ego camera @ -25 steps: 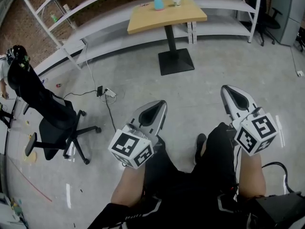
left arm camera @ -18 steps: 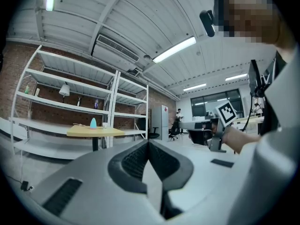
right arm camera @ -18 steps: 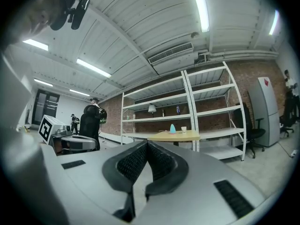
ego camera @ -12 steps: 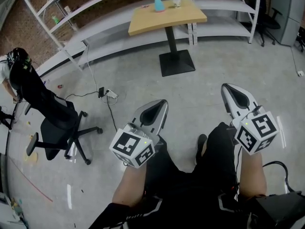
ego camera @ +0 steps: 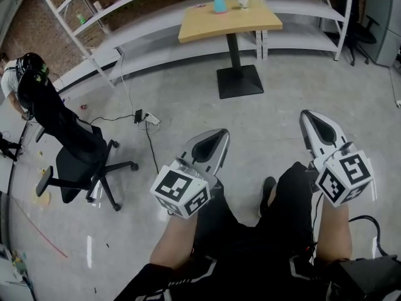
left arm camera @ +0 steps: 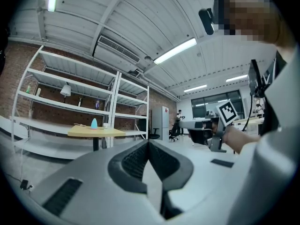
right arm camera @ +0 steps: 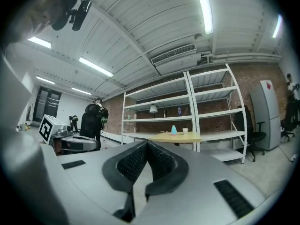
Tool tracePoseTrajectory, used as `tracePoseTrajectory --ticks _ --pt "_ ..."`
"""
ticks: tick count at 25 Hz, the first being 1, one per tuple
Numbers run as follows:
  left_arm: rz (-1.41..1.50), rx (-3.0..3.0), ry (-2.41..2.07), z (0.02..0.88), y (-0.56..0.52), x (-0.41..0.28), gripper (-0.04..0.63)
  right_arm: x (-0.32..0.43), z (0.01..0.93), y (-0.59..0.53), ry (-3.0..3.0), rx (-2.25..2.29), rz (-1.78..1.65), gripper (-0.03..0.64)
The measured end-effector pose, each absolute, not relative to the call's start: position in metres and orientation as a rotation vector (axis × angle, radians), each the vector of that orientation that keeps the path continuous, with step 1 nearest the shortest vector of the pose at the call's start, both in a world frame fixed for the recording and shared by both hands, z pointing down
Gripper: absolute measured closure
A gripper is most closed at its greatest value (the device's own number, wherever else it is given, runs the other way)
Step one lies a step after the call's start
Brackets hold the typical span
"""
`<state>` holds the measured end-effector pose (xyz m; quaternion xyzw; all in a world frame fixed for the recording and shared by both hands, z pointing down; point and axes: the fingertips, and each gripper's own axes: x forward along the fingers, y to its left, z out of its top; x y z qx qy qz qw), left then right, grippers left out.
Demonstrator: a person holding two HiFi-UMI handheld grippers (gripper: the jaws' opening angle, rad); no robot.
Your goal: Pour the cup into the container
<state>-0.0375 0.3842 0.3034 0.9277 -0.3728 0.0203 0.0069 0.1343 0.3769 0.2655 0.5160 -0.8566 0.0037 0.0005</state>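
Note:
A small white cup (ego camera: 243, 2) and a light-blue cone-shaped container (ego camera: 219, 4) stand on a wooden pedestal table (ego camera: 250, 24) far ahead across the floor. Both also show small in the left gripper view, as cup (left arm camera: 106, 125) and container (left arm camera: 94, 123), and in the right gripper view, as cup (right arm camera: 185, 131) and container (right arm camera: 173, 130). My left gripper (ego camera: 219, 133) and right gripper (ego camera: 308, 115) are held in front of my legs, well short of the table. Both are shut, pads together, with nothing between them.
A black office chair (ego camera: 75, 155) stands at the left, with a person (ego camera: 12, 80) behind it. A power strip and cables (ego camera: 147, 119) lie on the grey floor. White shelving (ego camera: 125, 36) runs behind the table; another chair (ego camera: 360, 30) is at the far right.
The head view has shifted slightly, so the table and floor sit a little further right in frame. Both grippers stay shut and are held the same way.

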Motion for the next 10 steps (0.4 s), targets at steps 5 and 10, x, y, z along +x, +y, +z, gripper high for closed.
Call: tracePoseTrajectory --ticks 5,10 --pt "0.062 2.904 -1.161 0.3028 0.3845 -0.0382 0.603 0.1344 0.2653 0.376 -2.685 1.628 0.017 0.617" --pt "0.056 2.902 -1.163 0.3007 0.3832 -0.038 0.603 0.1367 0.2643 0.3749 -2.682 1.634 0.021 0.617"
